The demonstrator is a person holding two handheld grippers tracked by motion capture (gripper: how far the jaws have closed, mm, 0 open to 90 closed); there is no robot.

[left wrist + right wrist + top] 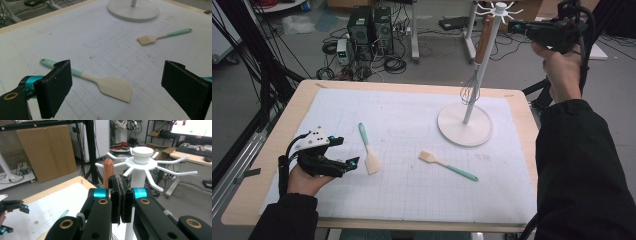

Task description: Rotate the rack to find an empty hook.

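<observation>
My left gripper rests open low over the white mat at the left, with nothing between its pads. Just ahead of it lies a cream spatula with a teal handle. A second teal-handled spatula lies mid-mat. A white utensil rack stands on its round base at the back right. A whisk with a wooden handle hangs from one arm. My right gripper is held high beside the rack's top, shut, pads together and empty.
The gridded mat covers most of the wooden table. Computer towers and tangled cables sit on the floor behind. A black frame stands at the left. The rack's white arms spread outward near my right gripper.
</observation>
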